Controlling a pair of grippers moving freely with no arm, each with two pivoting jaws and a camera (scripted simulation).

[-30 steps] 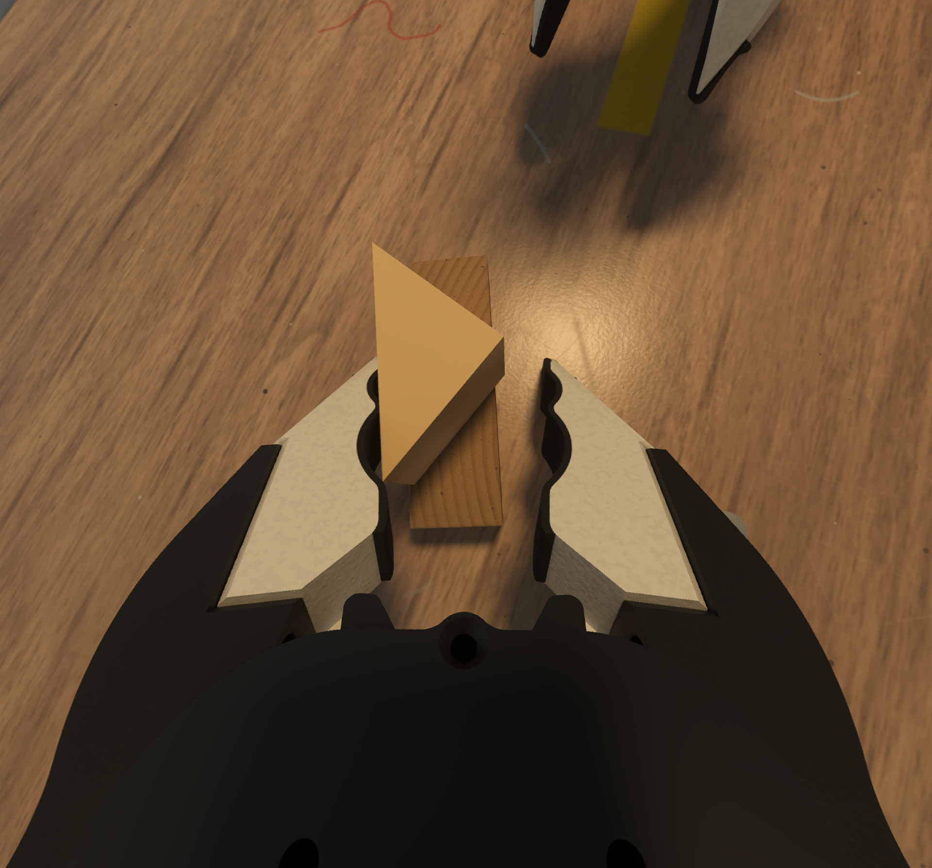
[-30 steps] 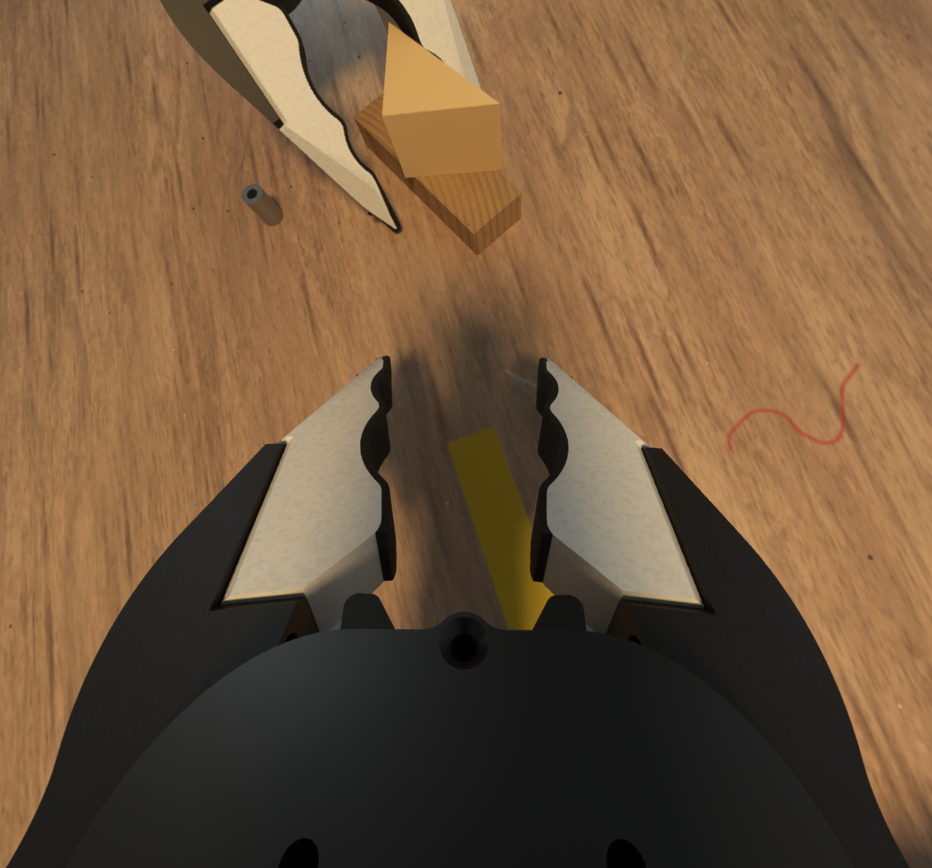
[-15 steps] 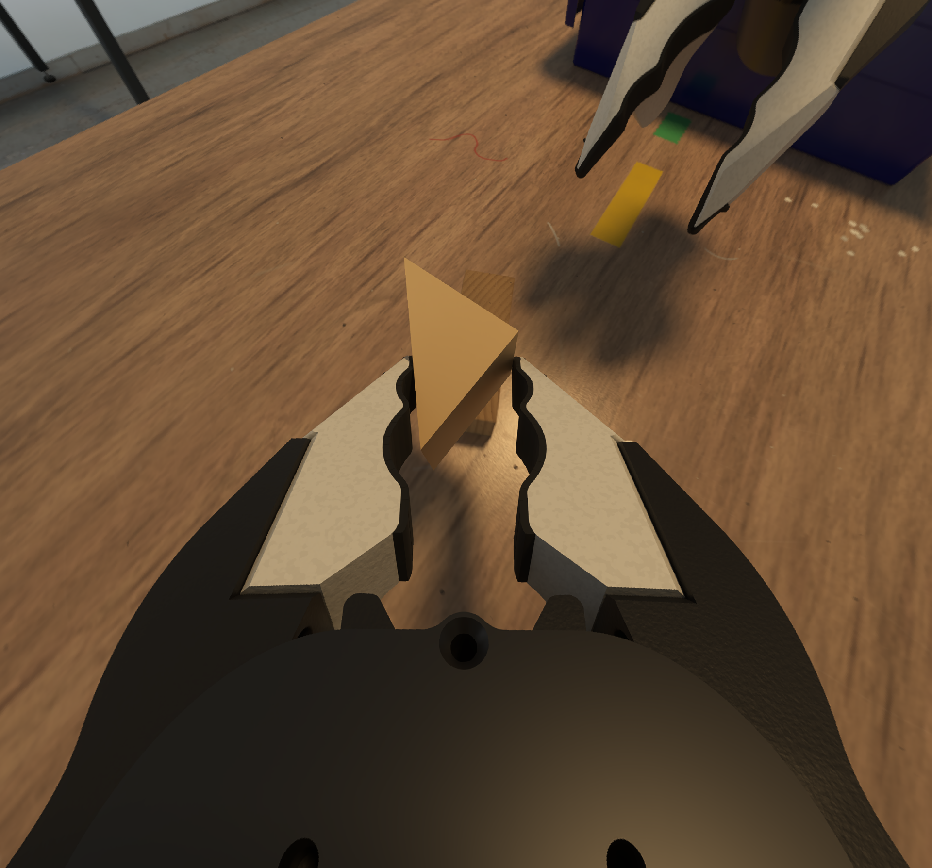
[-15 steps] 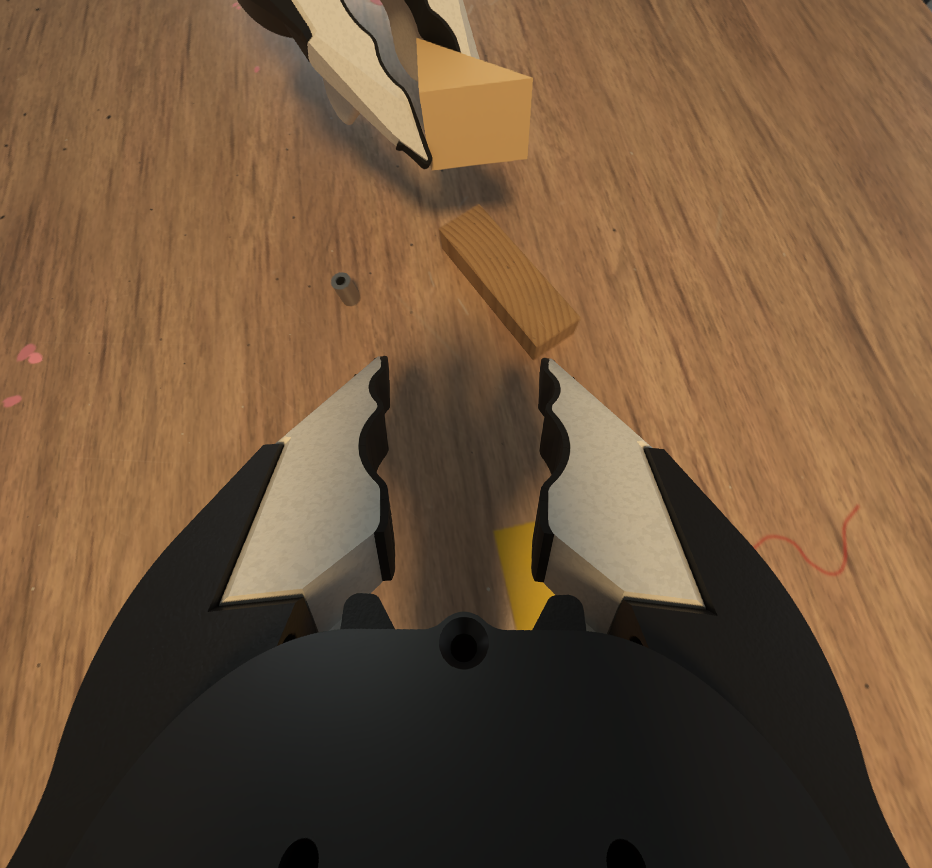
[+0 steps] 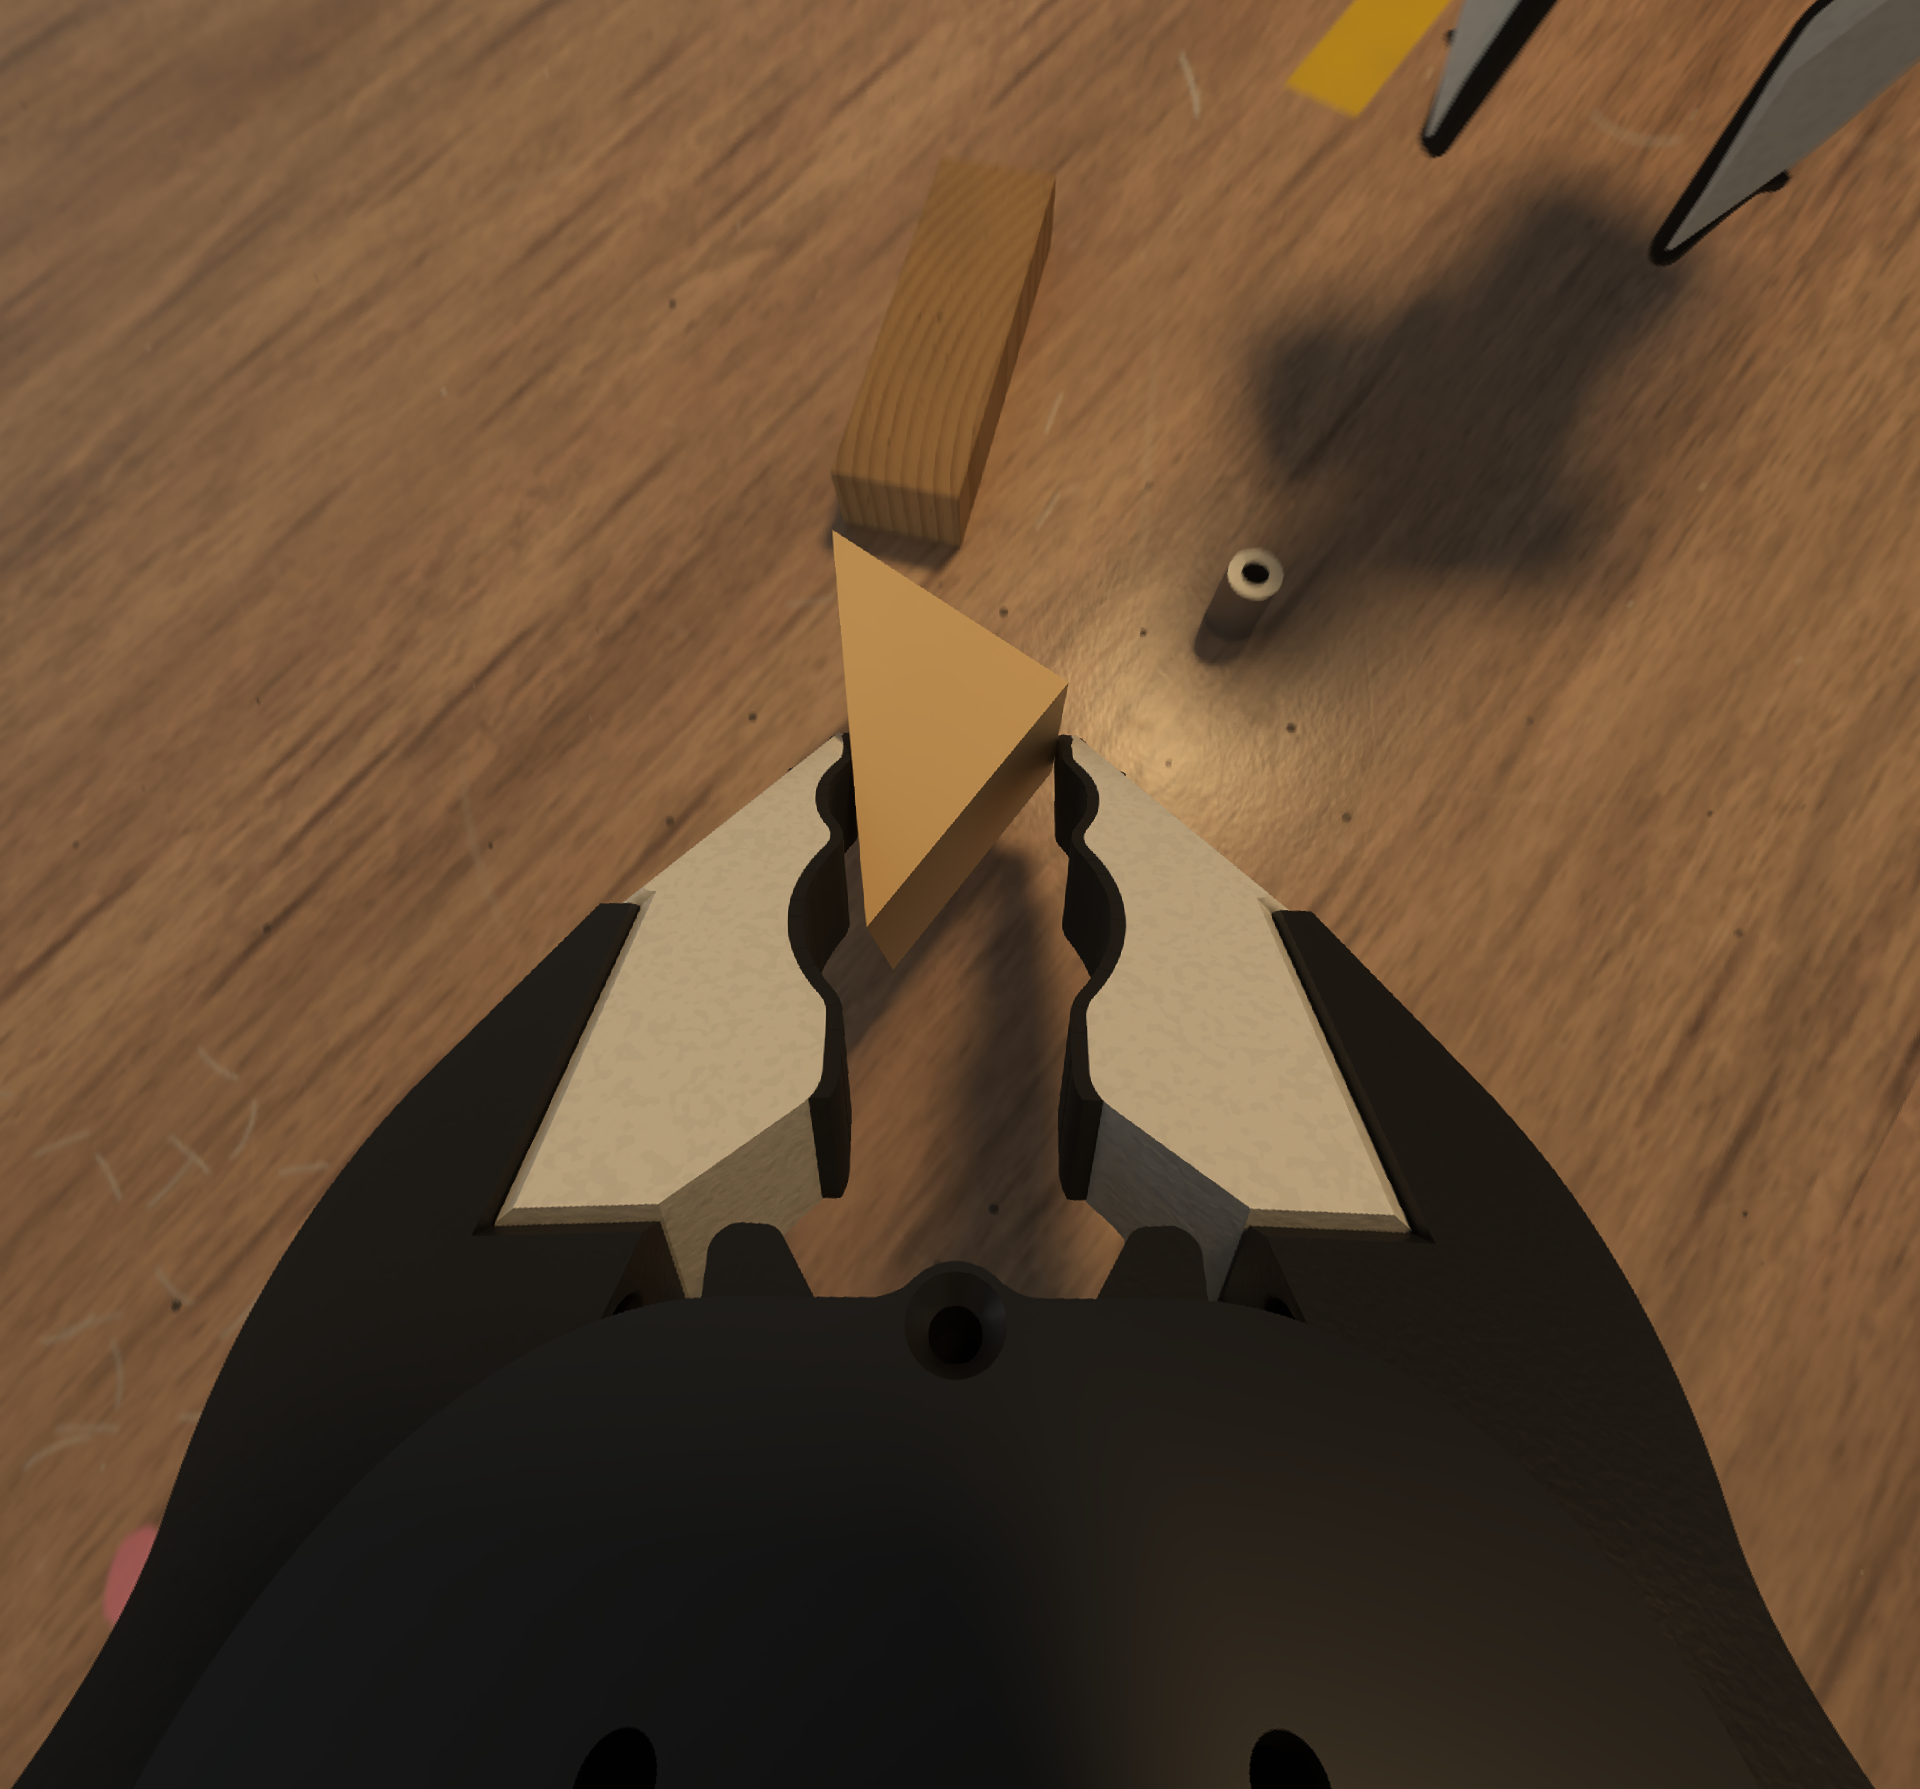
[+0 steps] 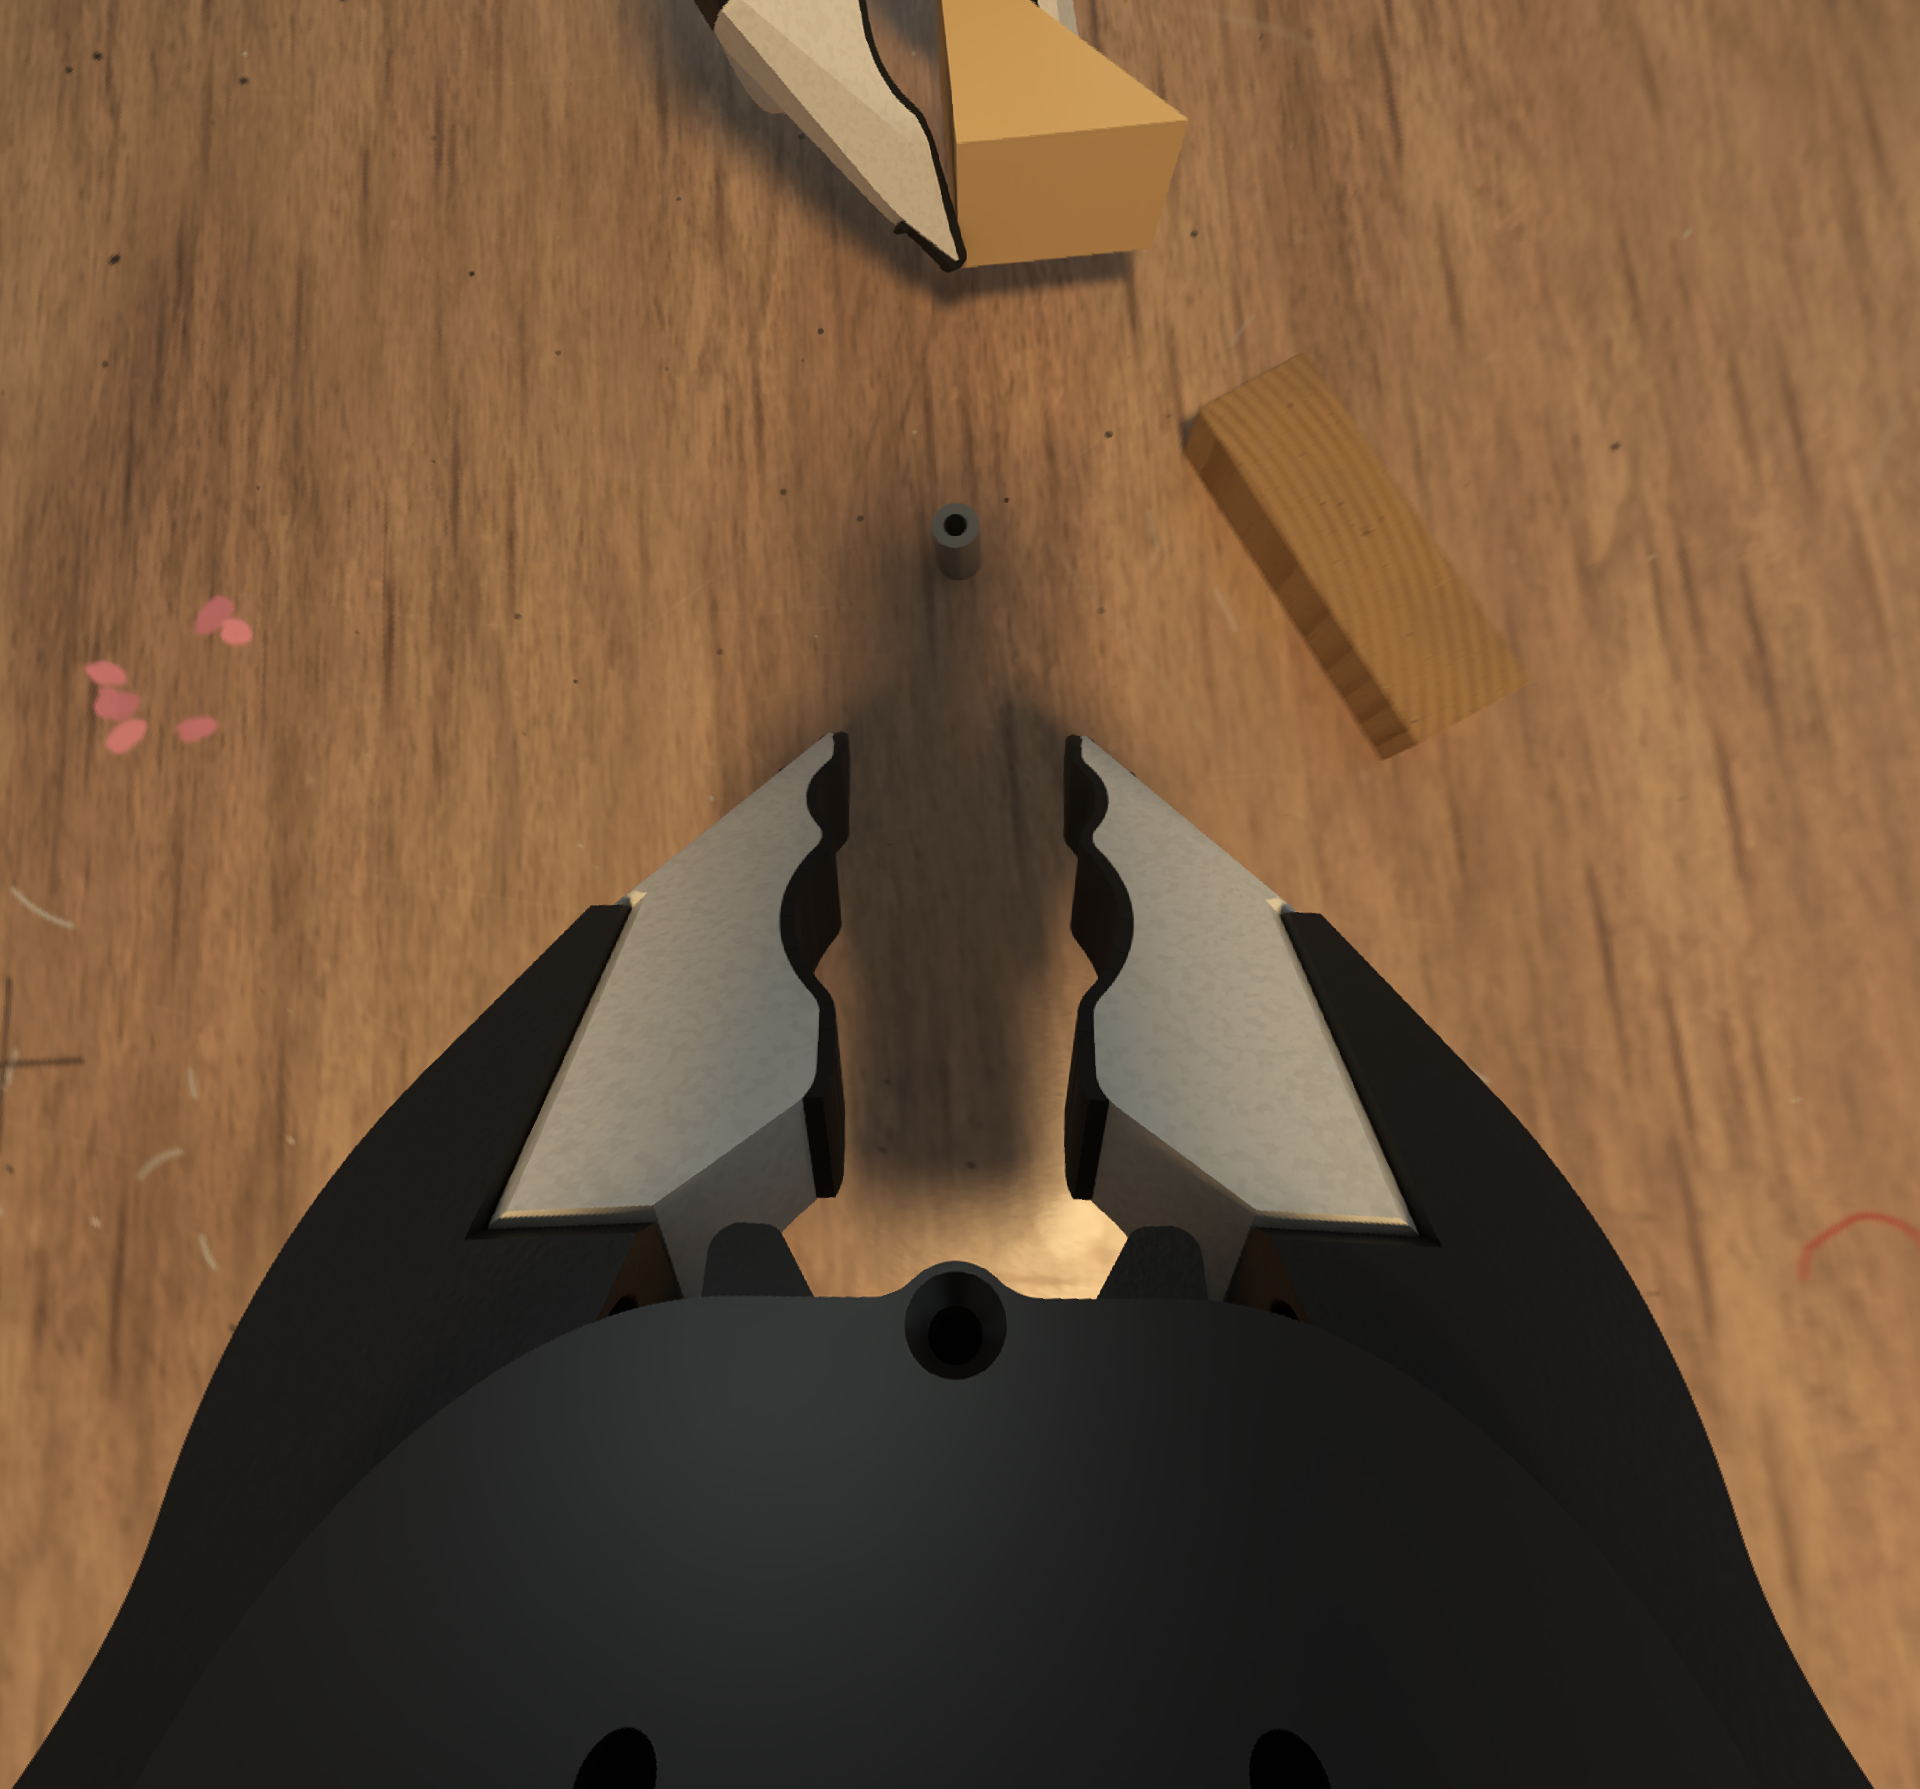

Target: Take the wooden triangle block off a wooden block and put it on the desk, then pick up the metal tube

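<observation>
The left gripper clamps the wooden triangle block just clear of the wooden block lying on the desk, while the right gripper, jaws spread and empty, faces the upright metal tube beside that block.

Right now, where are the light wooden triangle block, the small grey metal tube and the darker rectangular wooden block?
light wooden triangle block (image 5: 925, 742): left wrist view, top face.
small grey metal tube (image 6: 956, 542): right wrist view, its side.
darker rectangular wooden block (image 6: 1351, 544): right wrist view, top face.
</observation>
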